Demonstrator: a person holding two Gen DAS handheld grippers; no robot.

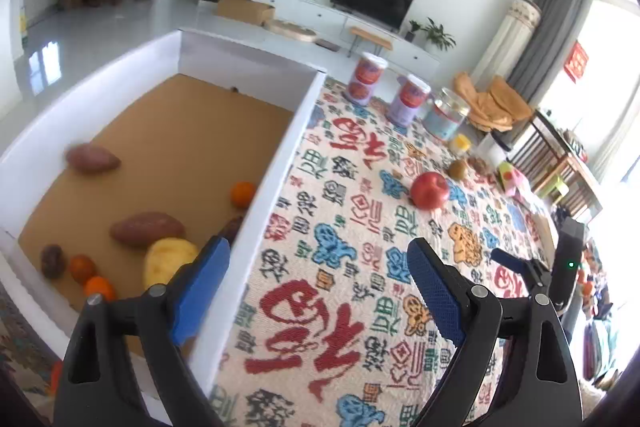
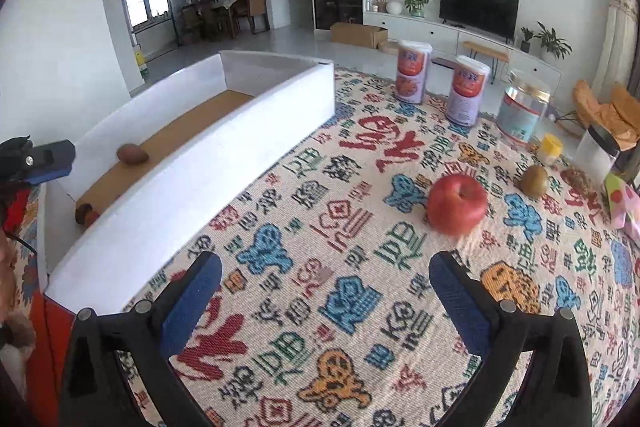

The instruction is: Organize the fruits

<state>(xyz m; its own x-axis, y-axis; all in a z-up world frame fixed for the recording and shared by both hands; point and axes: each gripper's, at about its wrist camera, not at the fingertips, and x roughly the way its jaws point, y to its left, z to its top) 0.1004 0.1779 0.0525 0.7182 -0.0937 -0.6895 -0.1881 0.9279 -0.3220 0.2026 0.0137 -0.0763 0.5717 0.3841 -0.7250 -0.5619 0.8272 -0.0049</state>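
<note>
A white box [image 1: 276,163] [image 2: 224,155] with a brown floor stands on the left of the patterned cloth. In it lie two sweet potatoes [image 1: 146,227] [image 1: 92,158], a yellow potato [image 1: 168,261], several oranges [image 1: 243,193] and a dark fruit [image 1: 53,260]. A red apple [image 1: 429,190] [image 2: 457,205] and a kiwi [image 1: 458,169] [image 2: 534,181] sit on the cloth. My left gripper [image 1: 318,263] is open and empty, over the box's right wall. My right gripper [image 2: 326,279] is open and empty, short of the apple; it also shows in the left wrist view [image 1: 516,263].
Two purple-and-white cans [image 2: 414,71] [image 2: 467,89], a clear jar [image 2: 522,111] and a small yellow-lidded jar [image 2: 550,147] stand at the cloth's far edge. A pink packet [image 2: 624,203] lies at the right edge. The cloth's right edge drops off near wooden shelves [image 1: 560,163].
</note>
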